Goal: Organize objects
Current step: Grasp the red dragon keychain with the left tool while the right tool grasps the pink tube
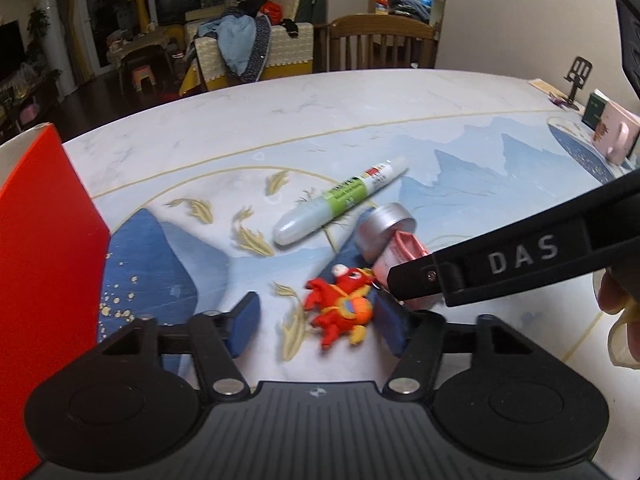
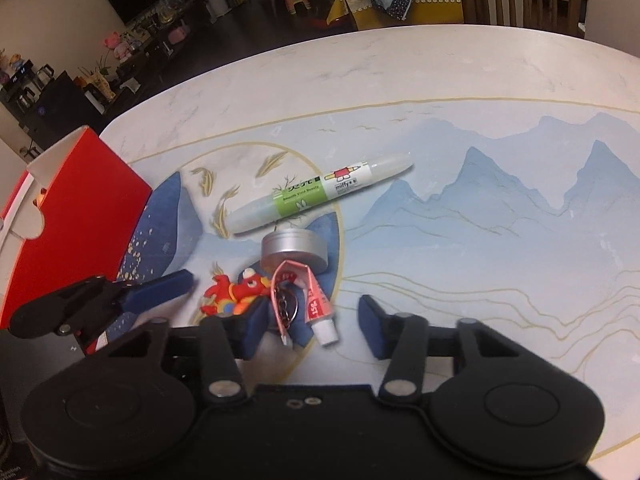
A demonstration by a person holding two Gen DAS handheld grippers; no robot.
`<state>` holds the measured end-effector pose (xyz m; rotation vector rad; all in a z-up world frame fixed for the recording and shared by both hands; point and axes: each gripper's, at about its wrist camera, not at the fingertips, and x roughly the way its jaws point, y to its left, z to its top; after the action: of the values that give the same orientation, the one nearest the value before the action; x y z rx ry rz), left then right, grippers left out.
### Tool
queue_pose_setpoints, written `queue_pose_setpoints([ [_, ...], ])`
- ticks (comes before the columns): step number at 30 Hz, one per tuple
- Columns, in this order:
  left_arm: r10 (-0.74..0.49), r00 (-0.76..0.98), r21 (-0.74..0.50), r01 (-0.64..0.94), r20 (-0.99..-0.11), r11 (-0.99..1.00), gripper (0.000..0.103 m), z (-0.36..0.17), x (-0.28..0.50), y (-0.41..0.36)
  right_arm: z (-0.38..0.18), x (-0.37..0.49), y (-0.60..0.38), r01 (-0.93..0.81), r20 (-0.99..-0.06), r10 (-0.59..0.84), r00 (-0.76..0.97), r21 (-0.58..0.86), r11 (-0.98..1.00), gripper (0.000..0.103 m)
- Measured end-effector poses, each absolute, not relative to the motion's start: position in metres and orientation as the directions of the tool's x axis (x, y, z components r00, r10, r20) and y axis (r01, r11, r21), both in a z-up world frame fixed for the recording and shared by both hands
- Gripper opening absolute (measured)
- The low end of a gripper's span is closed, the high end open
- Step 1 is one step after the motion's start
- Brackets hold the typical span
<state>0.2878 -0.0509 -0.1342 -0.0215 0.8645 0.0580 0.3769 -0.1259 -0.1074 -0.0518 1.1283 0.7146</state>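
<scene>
At the far left stands a tall orange-red cardboard box (image 1: 44,248) with a white inner rim, upright on the edge of the marble-look table (image 1: 280,120), whose top bears a printed scene of blue mountains and gold fish. Its open top shows a notched white flap in the right wrist view (image 2: 68,216).

Just right of the box, the left gripper (image 1: 316,322) hangs low over the table with its blue-padded fingers (image 1: 242,328) spread apart, released, nothing between them touching the pads. Lying in that gap is a small red and orange rubbery dragon charm (image 1: 340,306), with a white horn, orange belly and yellow feet; in the right wrist view a metal chain and key ring (image 2: 286,306) trail from it. It lies on its side, nearer the right pad than the left.

Beyond it lies a fat translucent white marker pen with a green and white label (image 1: 340,204), slanting up to the right, flat on the table. Just right of the charm sits a low round brushed-silver tin (image 1: 382,226), and leaning against the tin is a crumpled, half-rolled pink tube with a white cap (image 2: 316,304), cap end toward the camera.

The right gripper (image 2: 312,328) hovers over that tube, its blue pads wide open and gripping nothing; its left finger lies beside the key ring. At far right a pink mug (image 1: 622,140) stands well apart.
</scene>
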Motion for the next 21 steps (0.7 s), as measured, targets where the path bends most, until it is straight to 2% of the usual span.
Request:
queue_pose_setpoints([
  [2, 0.042, 0.648, 0.01, -0.052, -0.76, 0.999, 0.05, -0.134, 0.287, -0.054, -0.107, 0.375, -0.126, -0.55, -0.838, 0.494, 0.232, 0.306, 0.777, 0.038],
  [5, 0.023, 0.645, 0.001, -0.035, -0.764, 0.999, 0.038, -0.133, 0.288, -0.055, -0.107, 0.373, -0.127, -0.551, -0.838, 0.49, 0.239, 0.299, 0.779, 0.031],
  [12, 0.033, 0.631, -0.002, -0.055, -0.775, 0.998, 0.037, -0.131, 0.284, -0.055, -0.104, 0.367, -0.136, -0.535, -0.837, 0.485, 0.254, 0.297, 0.791, 0.026],
  [21, 0.013, 0.621, -0.052, -0.086, -0.784, 0.995, 0.037, -0.121, 0.264, -0.048, -0.088, 0.349, -0.153, -0.546, -0.837, 0.481, 0.262, 0.282, 0.789, 0.026],
])
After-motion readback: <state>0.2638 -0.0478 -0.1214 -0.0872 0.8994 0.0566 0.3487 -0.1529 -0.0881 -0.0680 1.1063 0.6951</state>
